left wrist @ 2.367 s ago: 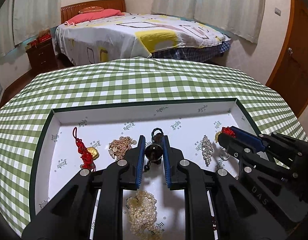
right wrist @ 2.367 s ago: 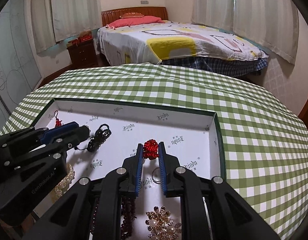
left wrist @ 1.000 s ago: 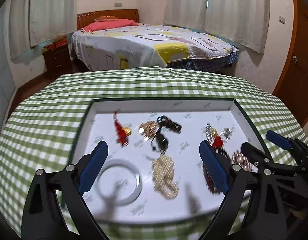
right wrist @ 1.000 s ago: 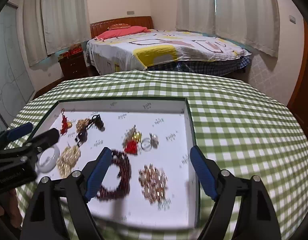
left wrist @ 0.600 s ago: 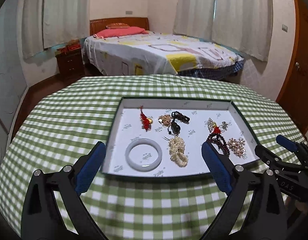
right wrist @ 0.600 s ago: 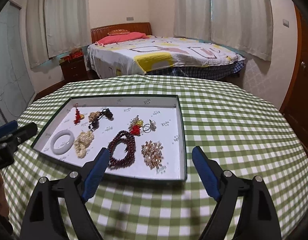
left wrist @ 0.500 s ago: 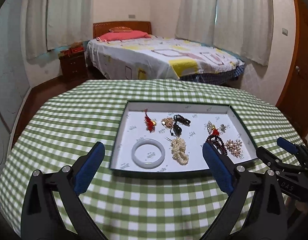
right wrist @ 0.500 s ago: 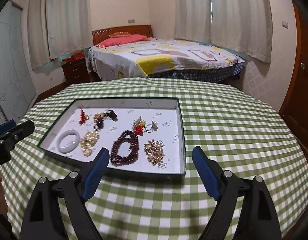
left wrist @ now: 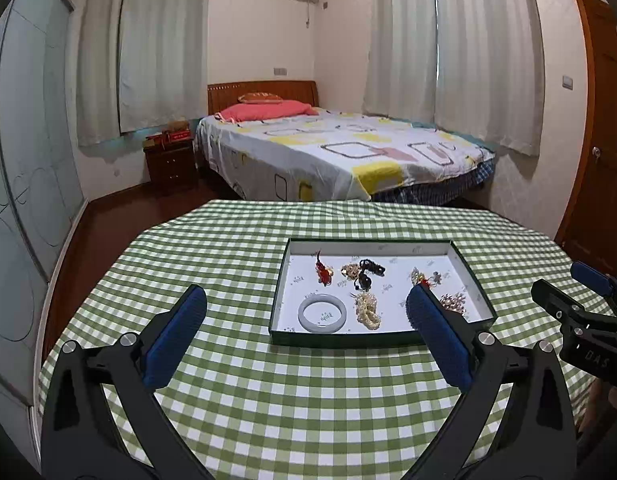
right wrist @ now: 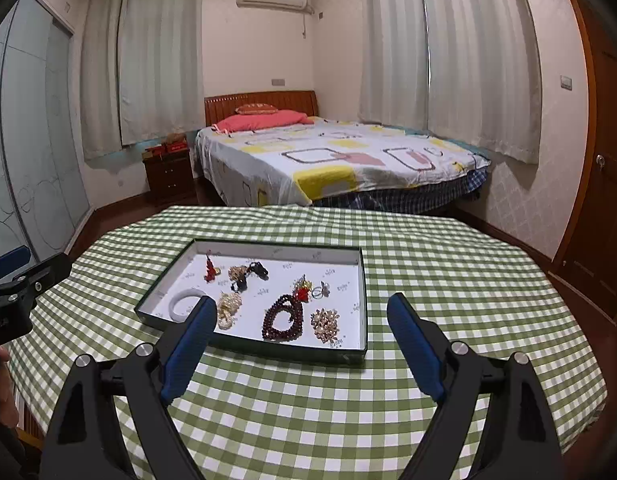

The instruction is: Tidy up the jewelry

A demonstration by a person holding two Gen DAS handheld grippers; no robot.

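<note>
On the checked tablecloth (right wrist: 428,280), the tray (right wrist: 364,280) lies beyond both grippers' wide, empty jaws.

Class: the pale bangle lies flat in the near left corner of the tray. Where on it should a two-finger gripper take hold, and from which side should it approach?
Probably from above, gripping the bangle across its band: one finger inside the hole, one outside. It lies flat, so a level approach would meet the tray wall. Take the side facing the tray's middle, away from the corner walls, minding the pearl strand beside it.
</note>
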